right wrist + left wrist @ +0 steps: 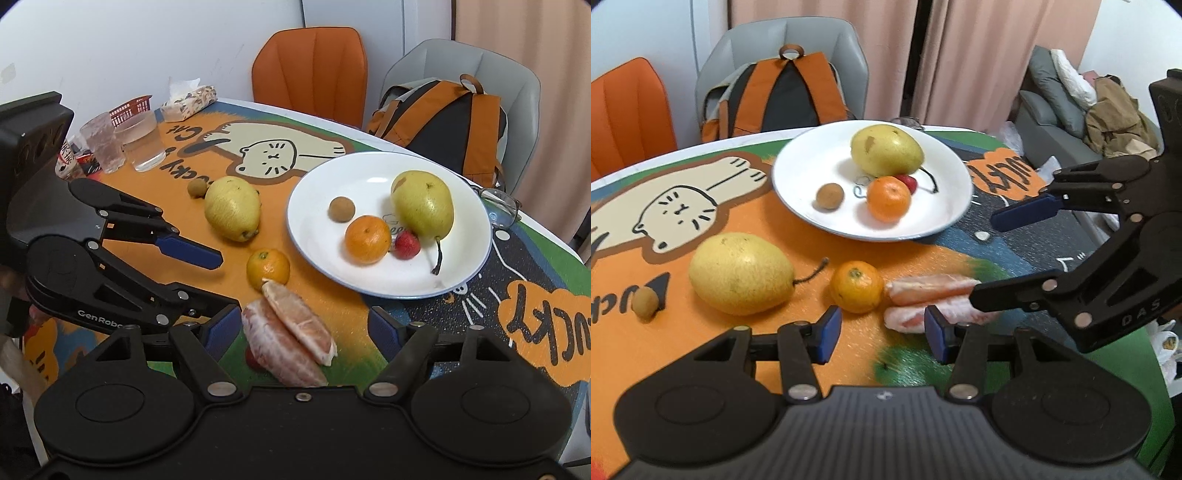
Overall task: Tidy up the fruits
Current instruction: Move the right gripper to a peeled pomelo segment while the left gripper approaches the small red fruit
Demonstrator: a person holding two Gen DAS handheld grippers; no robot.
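1. Longan on mat (pixel 645 303): far left in my left wrist view, a small brown fruit resting on the printed table mat (pixel 713 218), just beside the loose pear.
2. Loose pear (pixel 740 273): a large yellow fruit lying on its side on the orange part of the mat, stem pointing right.
3. Loose tangerine (pixel 856 286): on the mat, right of the loose pear and touching the near tip of the pomelo segments.
4. Left gripper (pixel 882 332): I see both blue pads spread wide, nothing between them, the jaws low over the mat just short of the loose tangerine and the segments.
5. Pomelo segments (pixel 932 290): two peeled pink wedges lying side by side on the mat. In my right wrist view they sit between the fingers of the right gripper.
6. Plate (pixel 805 162): white, beyond the loose fruit. It holds a longan (pixel 830 196), a tangerine (pixel 888 198), a strawberry (pixel 908 181) partly hidden behind the tangerine, and a pear (pixel 886 150) with its stem trailing right.
7. Right gripper (pixel 306 332): jaws wide apart, straddling the pomelo segments without pressing them; whether either pad touches, I cannot tell.
8. Surroundings: an orange chair (pixel 312 70), a grey chair carrying a backpack (pixel 447 125), drinking glasses (pixel 122 144) and a tissue pack (pixel 188 101) at the table's far left, spectacles (pixel 500 206) beside the plate.
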